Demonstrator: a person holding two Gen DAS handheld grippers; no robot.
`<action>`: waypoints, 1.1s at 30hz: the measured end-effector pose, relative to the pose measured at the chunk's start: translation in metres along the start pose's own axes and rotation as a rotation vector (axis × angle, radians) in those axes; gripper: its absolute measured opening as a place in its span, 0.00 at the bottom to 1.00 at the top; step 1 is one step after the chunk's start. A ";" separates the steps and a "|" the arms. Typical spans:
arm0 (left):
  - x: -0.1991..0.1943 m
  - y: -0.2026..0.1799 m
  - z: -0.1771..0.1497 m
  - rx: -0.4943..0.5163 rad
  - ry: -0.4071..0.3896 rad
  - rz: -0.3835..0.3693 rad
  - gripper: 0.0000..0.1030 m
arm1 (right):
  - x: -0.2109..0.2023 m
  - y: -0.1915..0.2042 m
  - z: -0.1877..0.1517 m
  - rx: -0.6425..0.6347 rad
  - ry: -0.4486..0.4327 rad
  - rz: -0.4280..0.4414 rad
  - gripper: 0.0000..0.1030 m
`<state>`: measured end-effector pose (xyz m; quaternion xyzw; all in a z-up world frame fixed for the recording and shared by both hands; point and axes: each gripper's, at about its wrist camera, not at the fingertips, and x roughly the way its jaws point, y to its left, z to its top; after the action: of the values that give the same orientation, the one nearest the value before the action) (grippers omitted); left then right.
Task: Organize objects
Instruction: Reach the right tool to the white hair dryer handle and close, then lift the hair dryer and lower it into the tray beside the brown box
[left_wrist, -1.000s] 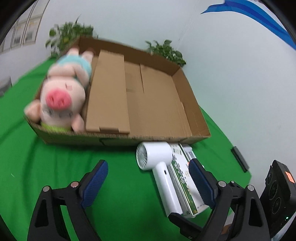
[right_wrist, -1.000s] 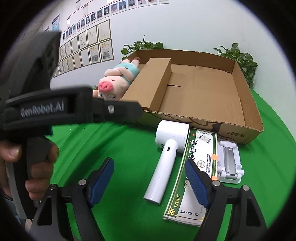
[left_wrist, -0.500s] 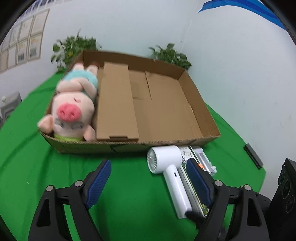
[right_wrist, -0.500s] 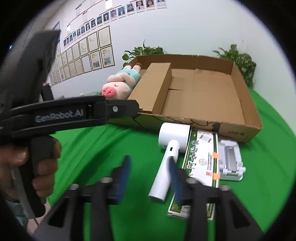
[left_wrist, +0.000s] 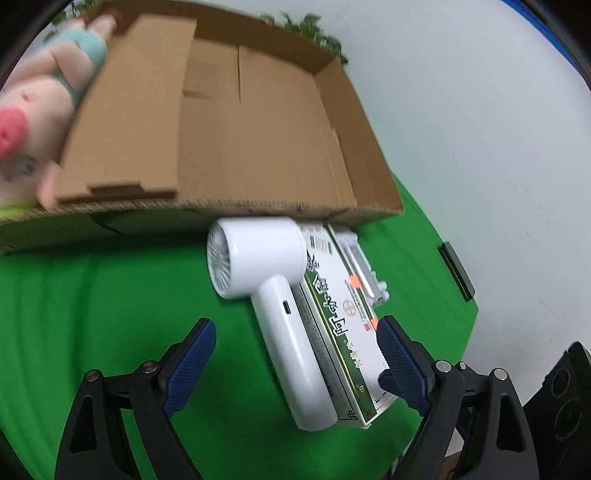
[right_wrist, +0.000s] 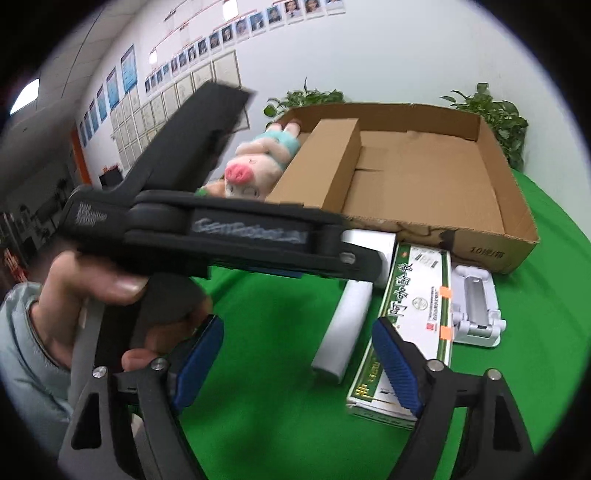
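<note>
Closer now than a second ago, the left gripper (left_wrist: 295, 350) has dropped toward the white hair dryer (left_wrist: 273, 288), whose handle fills the lower centre of the left wrist view between wide-open jaws that touch nothing. At upper left the plush pig (left_wrist: 40, 107) lies in the cardboard box (left_wrist: 258, 122), beside a folded cardboard insert (left_wrist: 129, 122). Right of the dryer, touching it, lies a green and white carton (left_wrist: 343, 328), then a white plastic holder (left_wrist: 362, 266), all on the green cloth (left_wrist: 92, 295). In the right wrist view a hand (right_wrist: 96, 306) at left holds the other tool; the right gripper (right_wrist: 295, 358) at the bottom is opening, nothing pressed between its pads.
</note>
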<state>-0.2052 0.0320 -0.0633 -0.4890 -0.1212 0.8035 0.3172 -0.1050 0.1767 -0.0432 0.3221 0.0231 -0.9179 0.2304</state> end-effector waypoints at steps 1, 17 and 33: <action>0.006 0.004 0.002 -0.023 0.021 -0.010 0.82 | 0.003 -0.002 0.001 0.007 0.013 0.007 0.73; 0.029 0.019 -0.003 -0.094 0.086 -0.047 0.29 | 0.033 0.000 0.003 -0.018 0.143 -0.117 0.24; -0.013 0.024 -0.058 -0.183 0.029 0.038 0.29 | 0.029 0.028 -0.011 -0.019 0.183 -0.054 0.31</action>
<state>-0.1604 -0.0011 -0.0951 -0.5296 -0.1802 0.7878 0.2577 -0.1063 0.1420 -0.0659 0.4019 0.0612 -0.8902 0.2057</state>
